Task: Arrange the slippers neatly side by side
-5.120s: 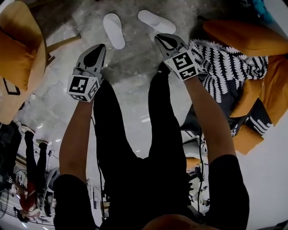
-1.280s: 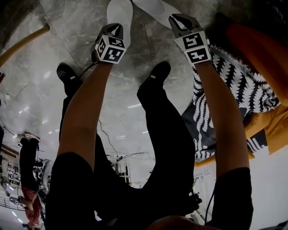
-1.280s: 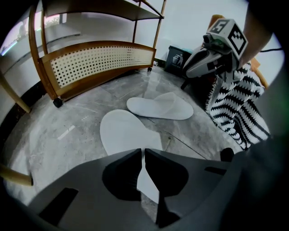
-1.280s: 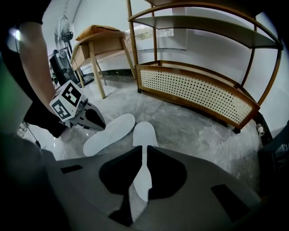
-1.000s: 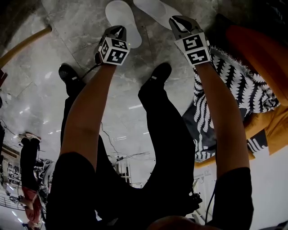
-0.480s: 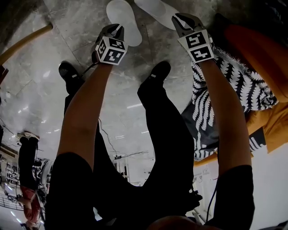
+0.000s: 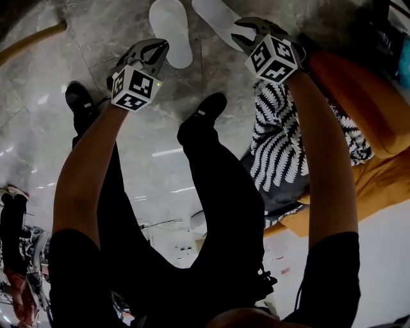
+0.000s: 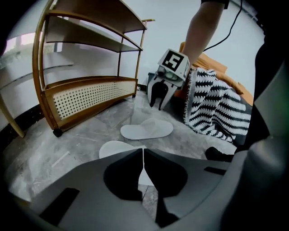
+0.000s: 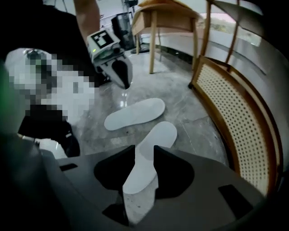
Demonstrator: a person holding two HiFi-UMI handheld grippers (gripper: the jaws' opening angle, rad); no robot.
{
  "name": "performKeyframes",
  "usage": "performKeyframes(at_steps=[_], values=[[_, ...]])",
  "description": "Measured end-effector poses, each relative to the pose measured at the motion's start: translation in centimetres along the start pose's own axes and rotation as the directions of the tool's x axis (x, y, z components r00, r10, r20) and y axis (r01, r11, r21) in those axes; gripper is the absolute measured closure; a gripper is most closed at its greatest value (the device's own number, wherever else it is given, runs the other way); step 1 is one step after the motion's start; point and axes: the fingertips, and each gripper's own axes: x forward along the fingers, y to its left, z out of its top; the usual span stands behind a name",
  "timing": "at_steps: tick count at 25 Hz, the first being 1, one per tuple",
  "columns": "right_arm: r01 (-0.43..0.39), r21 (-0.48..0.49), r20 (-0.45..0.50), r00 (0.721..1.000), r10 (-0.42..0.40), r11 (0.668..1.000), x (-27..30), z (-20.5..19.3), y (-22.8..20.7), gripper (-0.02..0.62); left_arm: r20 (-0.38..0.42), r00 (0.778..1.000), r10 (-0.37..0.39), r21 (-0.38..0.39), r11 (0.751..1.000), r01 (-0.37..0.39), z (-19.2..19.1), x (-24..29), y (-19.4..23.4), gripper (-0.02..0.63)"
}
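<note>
Left claw (image 8: 143,153) closed, empty, near left slipper (image 7: 170,25); right claw (image 9: 144,151) jaws just been opening, now apart, right slipper (image 9: 159,133) lying on floor (image 9: 180,101) in gap, unpinched; slippers close together, not parallel.

White slippers (image 7: 170,29) (image 7: 216,14): two. Grippers: two, left gripper (image 7: 159,46), right gripper (image 7: 239,35). Rattan shelf (image 8: 86,92): one. Black-and-white throw (image 8: 216,108): one. Black shoes (image 7: 208,106) (image 7: 77,96): two.

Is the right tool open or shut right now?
Open. The right tool has just been opening its jaws; they stand apart, with a white slipper lying loose between them.
</note>
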Motion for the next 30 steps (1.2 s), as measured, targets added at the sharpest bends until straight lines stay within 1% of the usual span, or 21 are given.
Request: performKeyframes(at_steps=[1,3,5,7,9,11,12,14,16,19,21,23,25,26,27,28,30], values=[[-0.033,-0.066,-0.027,0.999,0.031,0.997,0.5,-0.2,0.2,0.454,0.017,1.0,0.002,-0.008,1.0,-0.002,0.0,-0.4,0.3,0.584],[-0.098,-0.179,-0.076,0.993,0.085,0.979,1.4,-0.4,0.6,0.454,0.046,0.999,0.006,-0.022,1.0,-0.005,-0.3,-1.0,0.8,0.586],[-0.173,-0.267,-0.13,0.981,0.143,0.948,2.4,-0.9,1.1,0.454,0.063,0.998,0.005,-0.027,1.0,-0.003,-0.8,-1.3,1.2,0.586],[-0.247,-0.332,-0.19,0.963,0.192,0.91,3.4,-1.5,1.2,0.454,0.076,0.997,0.009,-0.021,1.0,-0.007,-1.2,-1.4,1.9,0.586],[-0.311,-0.373,-0.245,0.942,0.23,0.874,4.2,-1.9,1.4,0.454,0.084,0.996,0.021,-0.032,0.999,-0.018,-1.6,-1.6,2.3,0.586],[-0.373,-0.388,-0.302,0.916,0.266,0.843,4.8,-2.5,1.9,0.454,0.085,0.996,0.028,-0.046,0.999,-0.025,-2.0,-1.9,2.5,0.586],[-0.401,-0.386,-0.33,0.901,0.281,0.831,5.0,-2.9,2.0,0.454,0.084,0.996,0.027,-0.045,0.999,-0.023,-2.2,-2.0,2.5,0.586],[-0.441,-0.366,-0.375,0.876,0.304,0.819,5.3,-3.4,2.1,0.456,0.081,0.996,0.022,-0.027,0.999,-0.02,-2.3,-2.1,2.8,0.586],[-0.463,-0.352,-0.408,0.858,0.312,0.814,5.5,-3.8,2.0,0.461,0.085,0.996,0.026,-0.018,1.0,-0.024,-2.3,-2.3,3.5,0.586],[-0.483,-0.333,-0.448,0.837,0.315,0.81,5.4,-4.6,1.7,0.49,0.093,0.995,0.04,-0.015,0.999,-0.038,-2.1,-2.7,4.9,0.586],[-0.488,-0.319,-0.458,0.83,0.319,0.812,5.3,-4.6,1.7,0.518,0.09,0.995,0.045,-0.007,0.999,-0.044,-2.1,-3.1,5.5,0.586],[-0.492,-0.329,-0.474,0.824,0.31,0.806,5.1,-4.6,1.9,0.542,0.084,0.995,0.048,-0.005,0.999,-0.048,-2.0,-3.6,5.8,0.586],[-0.493,-0.322,-0.488,0.818,0.305,0.808,4.8,-4.7,2.0,0.553,0.081,0.996,0.048,-0.003,0.999,-0.048,-1.9,-4.1,5.9,0.586],[-0.489,-0.302,-0.484,0.818,0.31,0.818,4.5,-4.6,2.1,0.555,0.078,0.996,0.043,-0.001,0.999,-0.043,-1.9,-4.4,5.8,0.586],[-0.479,-0.27,-0.471,0.822,0.319,0.835,4.2,-4.3,2.1,0.557,0.072,0.997,0.037,0.002,0.999,-0.038,-1.9,-4.8,5.7,0.586],[-0.461,-0.227,-0.446,0.832,0.329,0.858,3.7,-3.9,2.1,0.557,0.067,0.997,0.033,0.002,0.999,-0.033,-1.9,-5.2,5.6,0.586],[-0.403,-0.116,-0.363,0.868,0.339,0.908,2.5,-2.7,1.7,0.558,0.061,0.998,0.025,-0.001,1.0,-0.025,-1.5,-6.2,5.2,0.586]])
